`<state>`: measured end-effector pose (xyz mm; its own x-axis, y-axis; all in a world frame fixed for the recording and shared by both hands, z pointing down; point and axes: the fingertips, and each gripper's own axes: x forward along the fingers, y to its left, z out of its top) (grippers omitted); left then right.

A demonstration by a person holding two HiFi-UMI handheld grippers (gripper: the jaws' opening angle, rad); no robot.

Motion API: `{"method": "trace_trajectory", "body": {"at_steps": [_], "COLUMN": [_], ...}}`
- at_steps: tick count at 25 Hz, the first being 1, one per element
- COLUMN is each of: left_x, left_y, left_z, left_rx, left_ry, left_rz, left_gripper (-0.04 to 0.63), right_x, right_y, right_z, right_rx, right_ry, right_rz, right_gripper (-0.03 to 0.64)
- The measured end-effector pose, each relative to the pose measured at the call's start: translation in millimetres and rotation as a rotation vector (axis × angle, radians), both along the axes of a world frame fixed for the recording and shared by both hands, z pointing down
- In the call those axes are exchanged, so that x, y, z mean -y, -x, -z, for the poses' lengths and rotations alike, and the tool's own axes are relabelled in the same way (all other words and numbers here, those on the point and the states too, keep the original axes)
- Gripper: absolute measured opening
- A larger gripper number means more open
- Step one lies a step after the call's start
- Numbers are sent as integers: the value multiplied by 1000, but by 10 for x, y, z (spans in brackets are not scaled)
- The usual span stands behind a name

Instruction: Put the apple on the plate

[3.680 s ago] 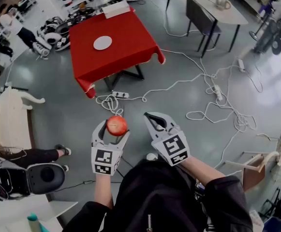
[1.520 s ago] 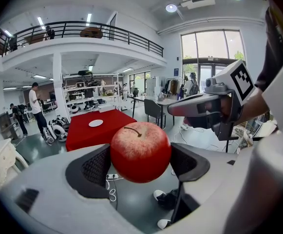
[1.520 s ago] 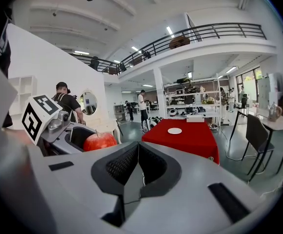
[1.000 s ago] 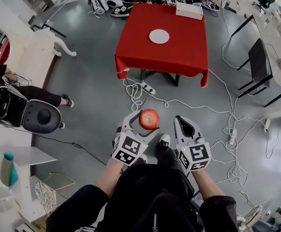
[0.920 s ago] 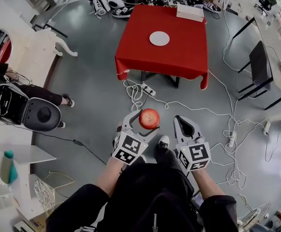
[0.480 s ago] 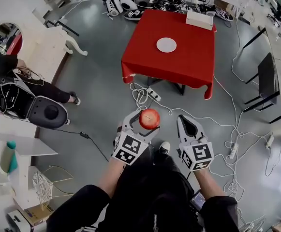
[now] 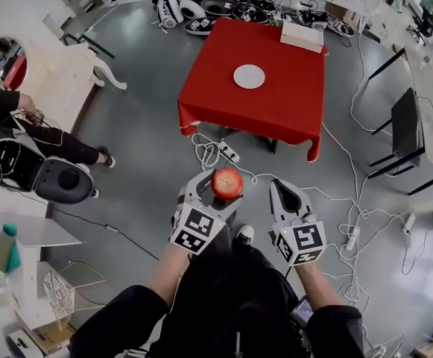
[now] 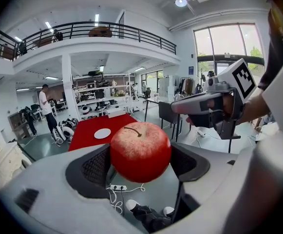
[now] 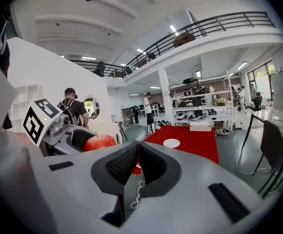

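Apple (image 7: 226, 183) in left gripper (image 7: 220, 191), plate (image 7: 249, 75) well apart

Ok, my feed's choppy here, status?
Left gripper shut on apple. Right gripper shut, empty. Plate on red table ahead, not reached. Cables on floor between.

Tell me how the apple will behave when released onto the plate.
Being round, the apple will probably roll if let go off-centre on the plate. It looks firm: the left gripper holds it by its sides with no visible denting, so it should keep its shape.
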<state>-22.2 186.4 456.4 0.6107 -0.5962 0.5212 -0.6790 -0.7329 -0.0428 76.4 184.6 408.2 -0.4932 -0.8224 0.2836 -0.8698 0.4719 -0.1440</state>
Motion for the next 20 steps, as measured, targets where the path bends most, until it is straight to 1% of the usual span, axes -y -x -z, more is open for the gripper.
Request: {"method": "trace_trajectory", "body": {"at_steps": [5,10,15,20], "left_x": [255,651,1197,1954], "left_y": [-77,-102,-118,-39], "left_z": [-84,-137,-186,-200], "left_rx": [-15,-30,-50,-46], "left_ry": [19,28,45,46], "left_rz": [-30,-55,-63,-82], "left_gripper": [373,373,373,373], "right_x": [218,550,1089,1832], "right_y": [-23,-20,-29,58], "right_z": [-24,-106,-167,-184], "right_rx": [-16,-34,-45,-54], "right_ry": [5,26,48,50], "right_rz": [-24,-42,-58,-66], "right_gripper": [12,12,12,12]}}
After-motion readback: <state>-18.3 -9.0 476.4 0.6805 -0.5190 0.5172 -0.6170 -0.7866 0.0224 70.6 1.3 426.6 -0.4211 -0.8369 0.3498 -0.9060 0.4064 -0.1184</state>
